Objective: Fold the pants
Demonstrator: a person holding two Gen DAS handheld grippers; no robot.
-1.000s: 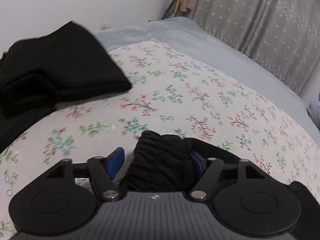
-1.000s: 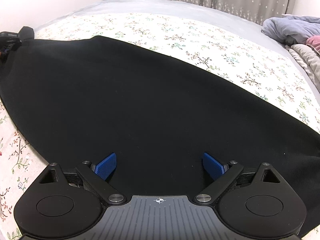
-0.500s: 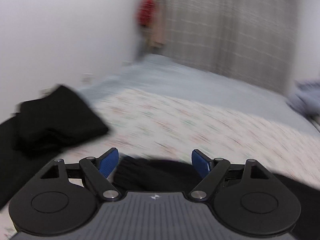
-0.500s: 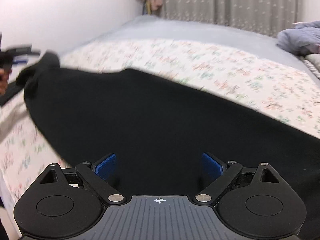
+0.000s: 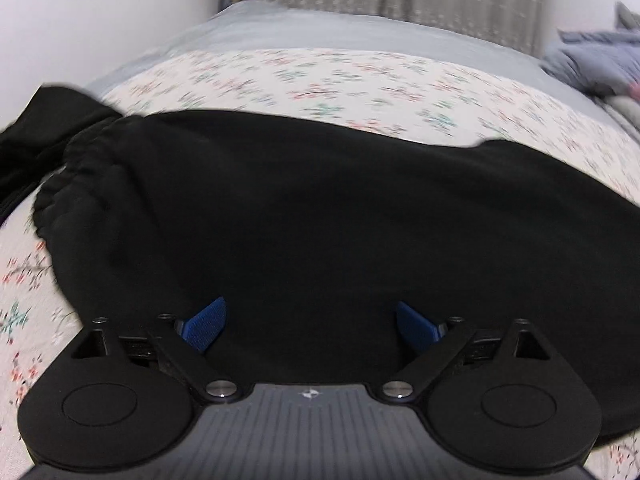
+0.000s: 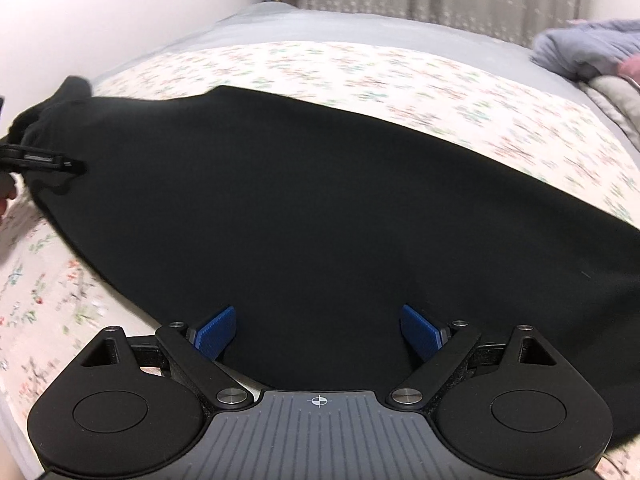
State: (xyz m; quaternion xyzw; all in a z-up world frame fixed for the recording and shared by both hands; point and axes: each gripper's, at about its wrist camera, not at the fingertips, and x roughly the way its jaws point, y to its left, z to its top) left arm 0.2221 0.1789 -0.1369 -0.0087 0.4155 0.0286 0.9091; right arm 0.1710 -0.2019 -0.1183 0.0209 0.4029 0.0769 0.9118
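Black pants [image 5: 320,208] lie spread flat across the floral bedspread, with the gathered elastic waistband [image 5: 68,168] at the left. They also fill the middle of the right wrist view [image 6: 320,208]. My left gripper [image 5: 310,326] is open and empty, its blue pads hovering over the near part of the pants. My right gripper [image 6: 318,334] is open and empty over the near edge of the pants. The left gripper's black body [image 6: 40,160] shows at the left edge of the right wrist view, beside the waistband.
A folded black garment [image 5: 36,132] lies at the far left by the waistband. A grey sheet [image 5: 360,36] covers the far part of the bed. Bunched grey bedding [image 6: 588,50] sits at the far right. A wall and curtains stand behind the bed.
My left gripper let go of the bunched waistband, opened and swung to face along the pants. The right gripper stayed open and shifted over the pants' near edge.
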